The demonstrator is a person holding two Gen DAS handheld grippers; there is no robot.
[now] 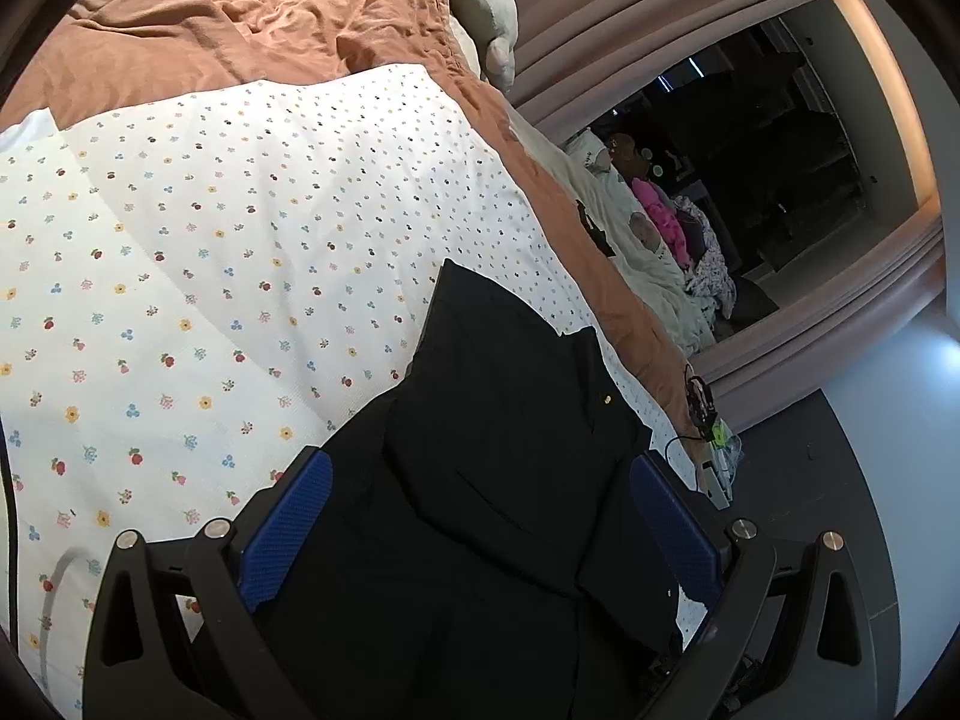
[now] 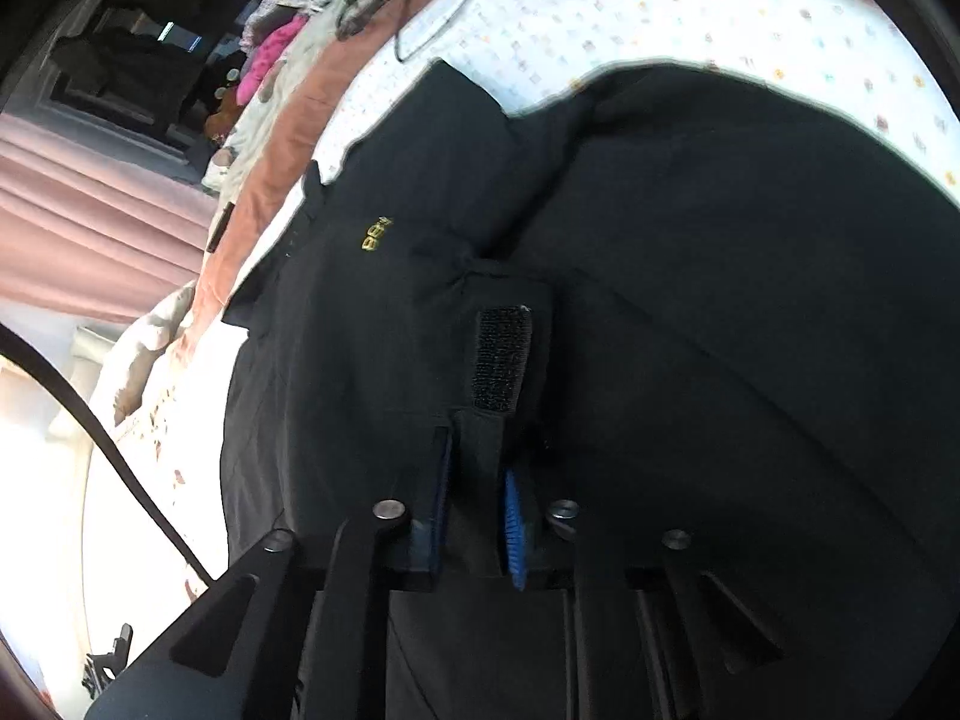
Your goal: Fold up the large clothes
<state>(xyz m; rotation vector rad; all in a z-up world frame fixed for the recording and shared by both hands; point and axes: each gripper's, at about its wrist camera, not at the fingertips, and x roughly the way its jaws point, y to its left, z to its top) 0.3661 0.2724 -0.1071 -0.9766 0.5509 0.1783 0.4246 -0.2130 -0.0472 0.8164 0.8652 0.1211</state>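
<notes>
Left wrist view: the left gripper (image 1: pixel 480 516) fills the bottom of the frame, its 2 blue pads spread wide, gripping nothing. Between and beyond them lies the black garment (image 1: pixel 498 450), stretching from the lower centre up to mid-frame on a floral sheet (image 1: pixel 210 240). An orange duvet (image 1: pixel 240 18) covers the upper left. At right, a pile of clothes (image 1: pixel 672 240) sits along the bed's far edge, before a dark window (image 1: pixel 768 168).

Right wrist view: the right gripper (image 2: pixel 477 462) stands at lower centre, its pads drawn close and pinching a tab of the garment (image 2: pixel 690 300) that bears a velcro strip (image 2: pixel 501 360). The garment takes up most of the frame, with a small yellow logo (image 2: pixel 375 234) left of centre. The sheet (image 2: pixel 630 12) shows across the top, and a black cable (image 2: pixel 120 450) crosses the lower left.
</notes>
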